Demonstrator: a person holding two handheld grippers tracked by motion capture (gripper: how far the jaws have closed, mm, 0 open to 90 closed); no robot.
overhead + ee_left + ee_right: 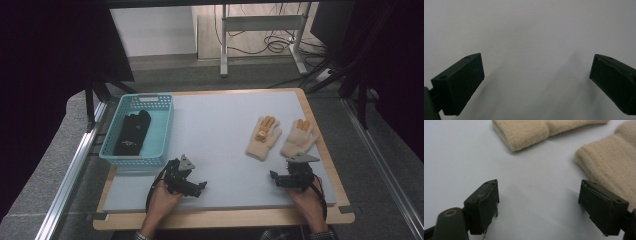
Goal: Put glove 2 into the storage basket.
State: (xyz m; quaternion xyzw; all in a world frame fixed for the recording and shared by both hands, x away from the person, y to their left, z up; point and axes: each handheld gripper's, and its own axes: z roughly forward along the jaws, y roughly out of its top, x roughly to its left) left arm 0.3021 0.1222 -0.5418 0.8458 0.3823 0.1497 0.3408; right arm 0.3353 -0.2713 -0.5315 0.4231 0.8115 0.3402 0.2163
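1. Nearest the person, two hands come in from the table's (225, 212) near edge, each holding a gripper over the grey mat (220, 150).
2. The left gripper (199, 188) sits low at the mat's near left, just in front of the basket. In the left gripper view its jaws stand wide apart with nothing between them but bare mat (531, 37).
3. The right gripper (274, 178) sits at the near right, just short of the gloves. In the right gripper view its jaws are also spread wide and hold nothing; the cuff of one beige glove (524, 132) lies ahead of the gap, and the other glove's cuff (609, 162) lies just beside the right-hand jaw.
4. Farther on, the two beige gloves lie flat side by side on the mat's right half, left one (263, 138), right one (298, 139), fingers pointing away, with orange at the fingers.
5. At the far left, a teal basket (162, 130) holds a black glove (132, 132).
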